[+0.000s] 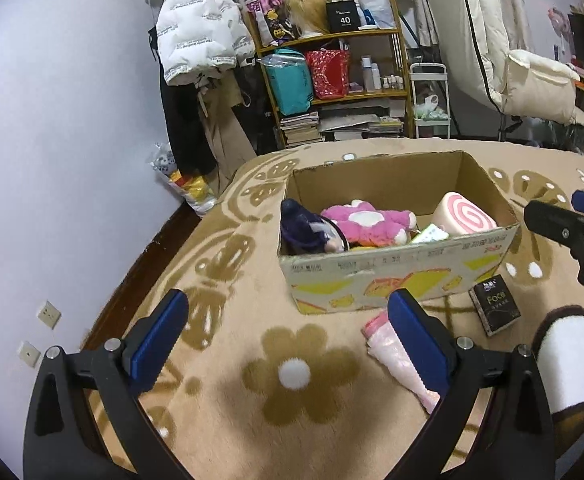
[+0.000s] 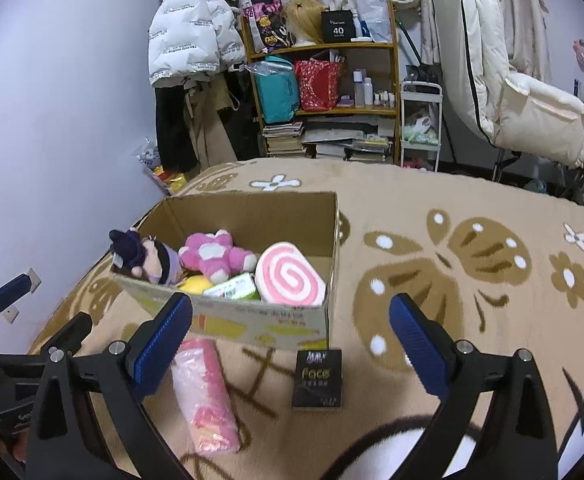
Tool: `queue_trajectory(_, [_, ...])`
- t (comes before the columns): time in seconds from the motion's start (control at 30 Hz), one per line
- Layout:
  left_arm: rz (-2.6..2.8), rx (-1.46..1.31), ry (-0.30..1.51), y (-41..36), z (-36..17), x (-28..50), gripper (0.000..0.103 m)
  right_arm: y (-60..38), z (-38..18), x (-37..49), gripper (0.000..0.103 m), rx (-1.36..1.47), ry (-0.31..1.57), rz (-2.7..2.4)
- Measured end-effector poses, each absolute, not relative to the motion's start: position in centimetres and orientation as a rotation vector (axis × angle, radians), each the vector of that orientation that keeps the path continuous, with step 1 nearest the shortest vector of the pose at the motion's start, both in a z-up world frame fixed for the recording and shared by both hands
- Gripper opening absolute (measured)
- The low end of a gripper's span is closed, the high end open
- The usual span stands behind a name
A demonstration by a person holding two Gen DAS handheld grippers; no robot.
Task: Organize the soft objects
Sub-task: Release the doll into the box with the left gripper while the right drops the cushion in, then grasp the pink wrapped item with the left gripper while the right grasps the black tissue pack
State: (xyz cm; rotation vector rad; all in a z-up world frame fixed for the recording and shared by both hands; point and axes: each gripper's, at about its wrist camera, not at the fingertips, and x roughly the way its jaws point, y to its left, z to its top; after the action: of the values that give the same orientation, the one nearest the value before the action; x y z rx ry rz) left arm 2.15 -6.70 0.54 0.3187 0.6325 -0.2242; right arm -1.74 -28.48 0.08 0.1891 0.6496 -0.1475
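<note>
A cardboard box (image 1: 404,276) (image 2: 251,320) stands on the tan flowered blanket. In it lie a dark-haired doll (image 1: 308,230) (image 2: 151,258), a pink plush flower (image 1: 366,222) (image 2: 215,256), a pink swirl-roll cushion (image 1: 466,214) (image 2: 289,276), a yellow toy (image 2: 195,283) and a green-white pack (image 2: 233,287). In front of the box lie a pink wrapped soft pack (image 1: 396,360) (image 2: 205,396) and a black "Face" pack (image 1: 494,305) (image 2: 318,378). My left gripper (image 1: 287,328) is open and empty, left of the pink pack. My right gripper (image 2: 289,332) is open and empty above both packs.
The blanket's left edge drops beside a lilac wall (image 1: 51,140). Behind stand a cluttered wooden shelf (image 2: 324,88), hanging coats (image 2: 187,40) and a white cart (image 2: 420,124). A brown-rimmed white patch (image 1: 572,364) lies at the near right.
</note>
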Motion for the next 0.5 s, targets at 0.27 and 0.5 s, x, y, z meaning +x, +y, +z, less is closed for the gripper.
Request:
queue_trajectory(0.27, [-0.218,0.301,0.668,-6.4,-0.2,0.8,0.099,-28.9,-0.5,-3.4,0.103,0.22,0.678,-0.166])
queue_trajectory(0.5, [-0.217,0.27,0.651,-7.1,-1.1,0.8,0.099,-29.5,-1.6,-3.1,0.103,0.26,0.701,-0.183])
